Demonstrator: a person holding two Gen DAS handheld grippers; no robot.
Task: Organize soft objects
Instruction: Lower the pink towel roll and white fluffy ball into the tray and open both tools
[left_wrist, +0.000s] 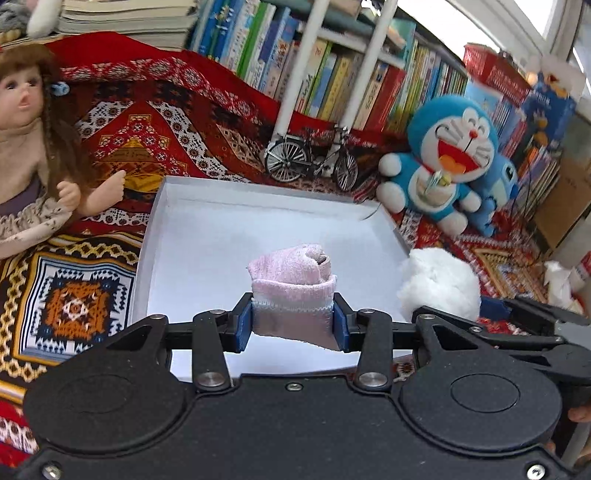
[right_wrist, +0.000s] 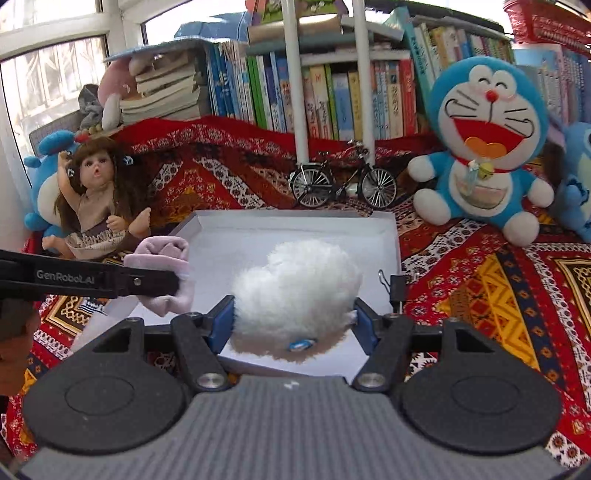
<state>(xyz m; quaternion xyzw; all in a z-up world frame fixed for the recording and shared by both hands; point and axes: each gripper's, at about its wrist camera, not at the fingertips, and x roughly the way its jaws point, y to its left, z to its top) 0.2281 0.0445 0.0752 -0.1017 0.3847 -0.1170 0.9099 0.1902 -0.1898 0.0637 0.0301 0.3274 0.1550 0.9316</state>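
- Rolled pale-pink terry sock bundle (left_wrist: 293, 286): clamped between the 2 blue pads of the left tool (left_wrist: 293, 325), which is closed narrowly on its folded cuff; the bundle hangs above the near part of the shallow white cardboard tray (left_wrist: 192, 206).
- In the right wrist view the same sock bundle (right_wrist: 162, 254) sits at the tray's left edge, gripped by the black finger of the left tool (right_wrist: 173, 284).
- Fluffy white plush ball (right_wrist: 295, 291): pinched between the blue pads of the right tool (right_wrist: 295, 326), whose jaws stand about half open around it; a small blue-and-white tag shows on its underside. It is held above the near half of the white tray (right_wrist: 388, 236).
- In the left wrist view the plush ball (left_wrist: 439, 282) lies just beside the tray's right edge.
- Black binder clip (right_wrist: 395, 286): fixed on the tray's right wall.
- Red patterned woven cloth (right_wrist: 498, 280): spread under the tray and over the worktop.
- Miniature metal bicycle (right_wrist: 343, 184): upright behind the tray.
- Blue-and-white cartoon cat plush toy (right_wrist: 484, 147): seated to the right.
- Brown-haired doll in a beige dress (right_wrist: 96, 199): reclining to the left.
- Shelf of upright books (right_wrist: 351, 96): along the back.
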